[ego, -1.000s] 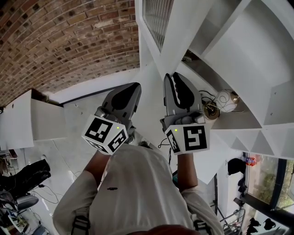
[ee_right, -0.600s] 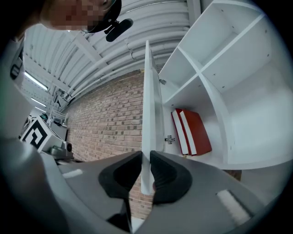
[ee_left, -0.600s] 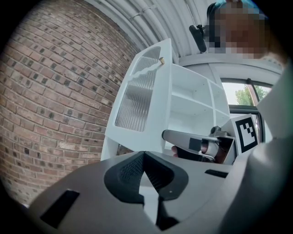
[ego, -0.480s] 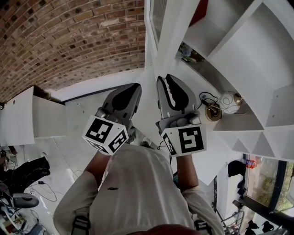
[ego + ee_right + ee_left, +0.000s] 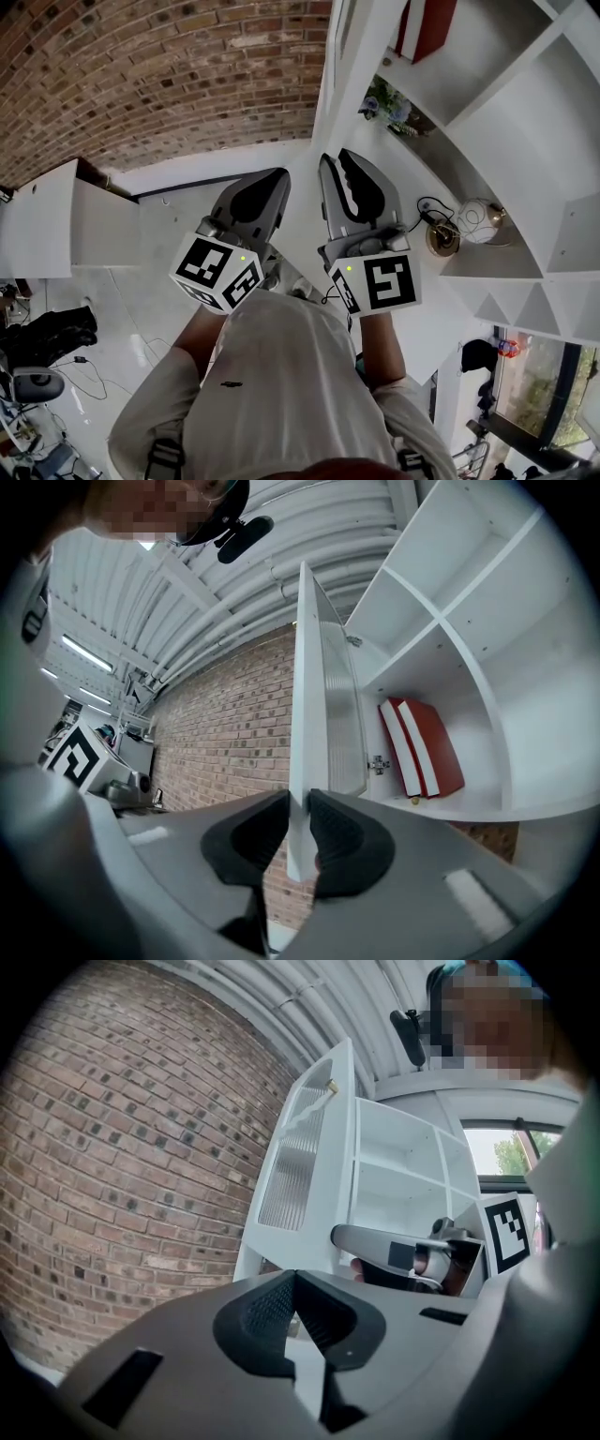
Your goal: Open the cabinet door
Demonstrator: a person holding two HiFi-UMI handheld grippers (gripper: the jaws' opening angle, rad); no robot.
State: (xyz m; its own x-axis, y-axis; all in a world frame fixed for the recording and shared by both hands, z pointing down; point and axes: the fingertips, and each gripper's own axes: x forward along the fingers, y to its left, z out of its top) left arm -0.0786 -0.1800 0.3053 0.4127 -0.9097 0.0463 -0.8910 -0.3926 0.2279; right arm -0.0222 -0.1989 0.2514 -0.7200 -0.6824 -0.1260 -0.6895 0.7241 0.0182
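Right gripper (image 5: pixel 298 803): pinching the free edge of the cabinet door (image 5: pixel 298 705). The jaws have just eased apart slightly, and the edge sits between the pads, touching both.
Left gripper (image 5: pixel 293 1279): pressed together with nothing in it, beside the right gripper and apart from the door.
Door: swung out from the cabinet (image 5: pixel 487 667), edge-on to the right gripper, with the hinge (image 5: pixel 377 761) exposed. Judged partly open.
Shelf contents: red books (image 5: pixel 422 747) lean on the shelf behind the door.
Risk 1, slip: the hold is on a thin, smooth edge. A loosening pinch or a fast pull may let the door escape.
Risk 2, hinge strain: a pull off the swing arc would twist the door against its hinge.
Risk 3, impact: an overswing may carry the door into the brick wall (image 5: pixel 225 733).
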